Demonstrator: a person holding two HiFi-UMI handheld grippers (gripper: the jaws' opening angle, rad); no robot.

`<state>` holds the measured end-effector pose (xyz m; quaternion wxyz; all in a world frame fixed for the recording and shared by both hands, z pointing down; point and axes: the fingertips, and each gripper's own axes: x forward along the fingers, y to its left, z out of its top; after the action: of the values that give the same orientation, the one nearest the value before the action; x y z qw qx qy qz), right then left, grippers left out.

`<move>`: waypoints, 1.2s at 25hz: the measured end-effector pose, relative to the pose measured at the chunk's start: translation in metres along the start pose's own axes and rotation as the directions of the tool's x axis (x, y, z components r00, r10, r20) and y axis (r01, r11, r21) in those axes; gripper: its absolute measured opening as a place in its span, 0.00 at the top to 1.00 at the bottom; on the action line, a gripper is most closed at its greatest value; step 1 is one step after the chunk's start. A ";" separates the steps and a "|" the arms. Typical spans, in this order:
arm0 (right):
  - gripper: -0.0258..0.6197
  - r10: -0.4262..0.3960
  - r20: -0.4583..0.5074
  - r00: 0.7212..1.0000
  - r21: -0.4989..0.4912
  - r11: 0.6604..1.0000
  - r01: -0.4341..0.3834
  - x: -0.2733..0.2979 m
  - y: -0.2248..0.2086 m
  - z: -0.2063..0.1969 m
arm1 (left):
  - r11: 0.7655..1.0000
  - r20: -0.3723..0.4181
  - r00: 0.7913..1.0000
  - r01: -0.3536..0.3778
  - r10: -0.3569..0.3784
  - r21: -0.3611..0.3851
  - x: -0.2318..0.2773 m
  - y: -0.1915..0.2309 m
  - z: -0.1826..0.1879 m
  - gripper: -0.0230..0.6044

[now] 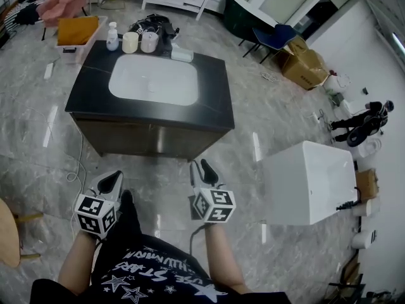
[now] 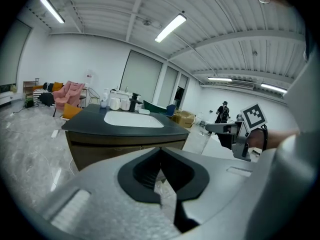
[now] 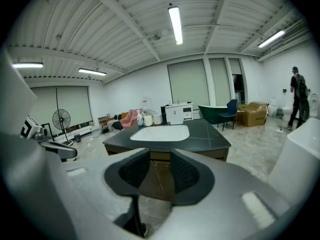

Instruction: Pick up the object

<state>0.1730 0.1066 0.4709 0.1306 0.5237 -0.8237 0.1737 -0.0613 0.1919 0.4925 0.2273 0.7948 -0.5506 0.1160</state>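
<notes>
A dark vanity counter [image 1: 212, 87] with a white basin [image 1: 154, 80] stands ahead of me. Along its far edge are a small pump bottle [image 1: 112, 37], a cream cup [image 1: 130, 42], a white cup [image 1: 149, 42] and a small pale dish [image 1: 182, 54]. Both grippers hang over the floor, short of the counter's front. My left gripper [image 1: 111, 181] [image 2: 160, 149] has its tips together with nothing in them. My right gripper [image 1: 201, 168] [image 3: 160, 159] shows a gap between its pads, through which I see the cabinet front, and holds nothing.
A white boxy unit [image 1: 313, 182] sits on the floor at the right. A cable [image 1: 79, 163] trails by the counter's left corner. An orange-topped bin [image 1: 77, 31] and a cardboard box [image 1: 304, 65] lie beyond. A person [image 3: 299, 96] stands far off.
</notes>
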 end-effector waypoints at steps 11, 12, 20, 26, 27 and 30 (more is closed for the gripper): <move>0.74 -0.054 -0.024 0.998 0.022 0.998 0.055 0.131 0.006 0.062 | 0.998 -0.026 0.997 0.067 -0.066 0.013 0.090 0.096 0.073 0.95; 0.74 -0.064 -0.028 0.998 0.028 0.997 0.065 0.140 0.005 0.064 | 0.997 -0.030 0.997 0.074 -0.074 0.011 0.096 0.103 0.078 0.95; 0.74 -0.121 -0.028 0.992 0.052 0.991 0.123 0.185 0.002 0.079 | 0.990 -0.058 0.989 0.137 -0.135 0.029 0.140 0.133 0.099 0.95; 0.74 -0.151 -0.048 0.987 0.051 0.987 0.154 0.215 -0.028 0.085 | 0.990 -0.047 0.990 0.138 -0.137 0.024 0.169 0.140 0.113 0.95; 0.74 -0.151 -0.048 0.987 0.050 0.987 0.154 0.222 -0.033 0.088 | 0.991 -0.045 0.990 0.134 -0.133 0.023 0.174 0.141 0.115 0.95; 0.74 -0.142 -0.038 0.989 0.051 0.988 0.144 0.248 -0.050 0.102 | 0.993 -0.049 0.992 0.117 -0.116 0.024 0.193 0.145 0.123 0.95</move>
<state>0.1120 -0.1590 0.4849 0.1428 0.5816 -0.7768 0.1948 -0.1335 -0.0690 0.5033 0.2359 0.8257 -0.4960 0.1287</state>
